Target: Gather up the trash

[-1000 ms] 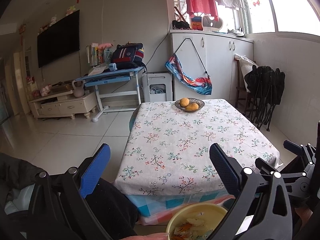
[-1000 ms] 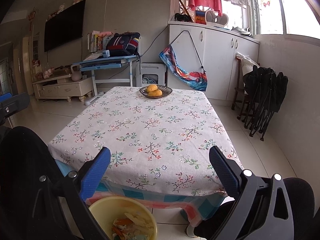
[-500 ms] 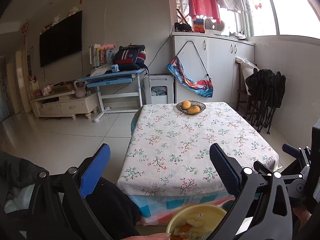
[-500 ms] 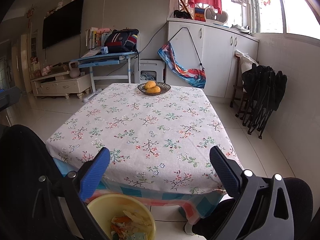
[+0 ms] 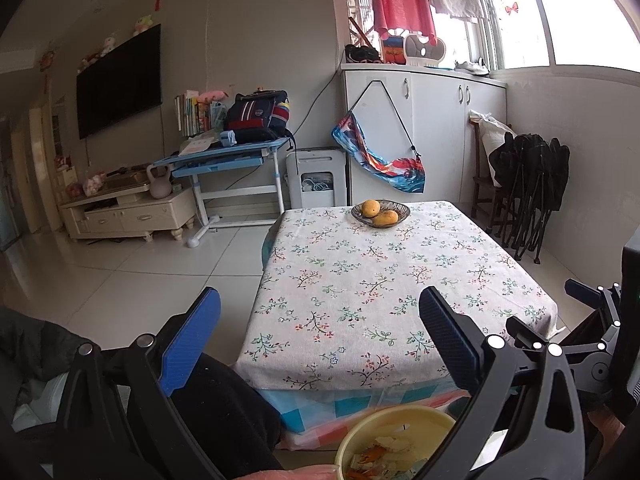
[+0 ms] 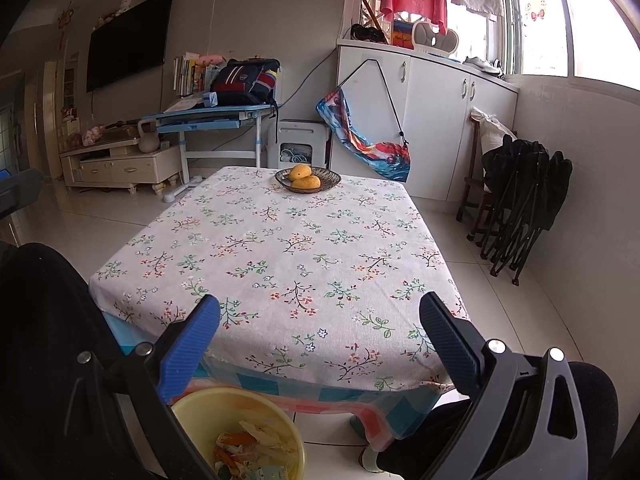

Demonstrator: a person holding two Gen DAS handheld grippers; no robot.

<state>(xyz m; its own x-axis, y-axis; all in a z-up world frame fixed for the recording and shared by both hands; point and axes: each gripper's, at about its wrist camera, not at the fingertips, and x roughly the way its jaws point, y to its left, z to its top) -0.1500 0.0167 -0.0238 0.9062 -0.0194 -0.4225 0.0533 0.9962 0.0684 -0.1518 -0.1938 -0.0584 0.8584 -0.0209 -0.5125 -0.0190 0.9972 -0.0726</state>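
Both grippers, left (image 5: pixel 320 334) and right (image 6: pixel 320 334), hung with jaws spread wide and gripping nothing, short of the cloth-covered counter (image 6: pixel 280 248). The yellow bin (image 6: pixel 240 432) of scraps sat on the floor at 6 o'clock below the counter's near edge. A fruit bowl (image 6: pixel 308 179) stood at 12 o'clock.

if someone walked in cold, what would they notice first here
The floral tablecloth fills the middle, bare except for a dark bowl holding two mangoes at its far edge. Near its front edge, on the floor, sits a yellow bin of scraps, between the open left tool and right tool.
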